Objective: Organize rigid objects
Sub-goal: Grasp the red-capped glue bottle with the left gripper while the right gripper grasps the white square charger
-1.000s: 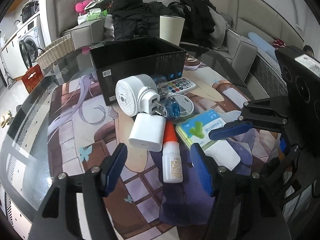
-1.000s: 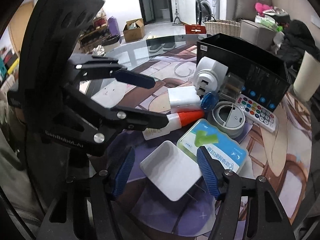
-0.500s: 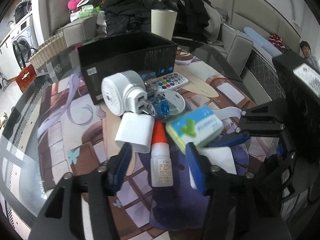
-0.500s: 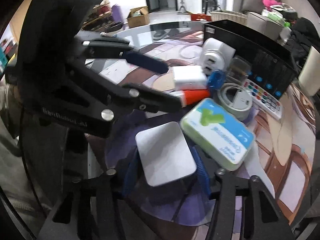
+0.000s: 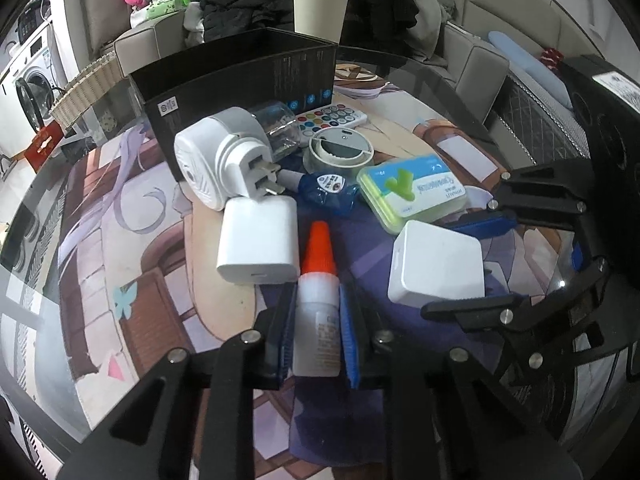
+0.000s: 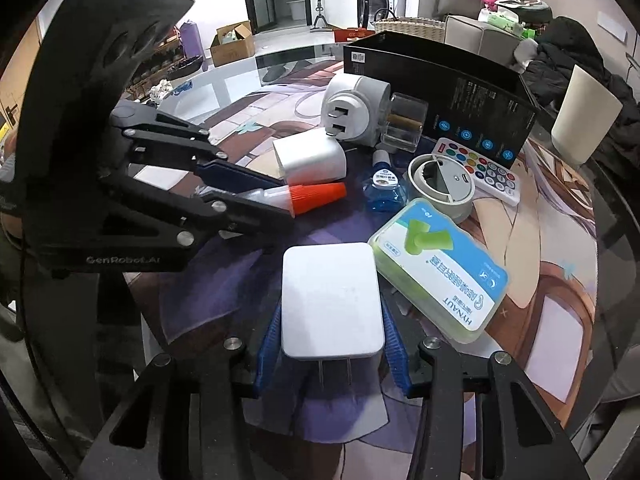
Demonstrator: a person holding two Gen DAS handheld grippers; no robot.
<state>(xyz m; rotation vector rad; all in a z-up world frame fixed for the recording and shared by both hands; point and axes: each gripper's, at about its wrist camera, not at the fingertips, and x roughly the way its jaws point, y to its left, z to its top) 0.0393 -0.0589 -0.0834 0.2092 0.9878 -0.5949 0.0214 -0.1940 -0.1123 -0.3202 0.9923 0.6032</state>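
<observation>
My left gripper [image 5: 316, 340] is shut on a white glue bottle with an orange cap [image 5: 318, 280], which lies on the table mat; it also shows in the right wrist view [image 6: 312, 198]. My right gripper [image 6: 330, 344] is shut on a flat white plug adapter [image 6: 330, 300], prongs toward the camera; it also shows in the left wrist view [image 5: 438, 268]. An open black box [image 5: 240, 76] stands behind the pile.
Loose on the mat: a white charger cube [image 5: 260, 244], a round white plug adapter [image 5: 224, 160], a blue bottle [image 5: 328, 192], a tape roll [image 5: 340, 154], a green-blue case [image 5: 412, 192], a remote [image 5: 336, 116]. A cream cup [image 6: 584, 120] stands beyond the box.
Both grippers have moved forward and closed: the left jaws shut on the glue bottle, the right jaws shut on the flat white adapter.
</observation>
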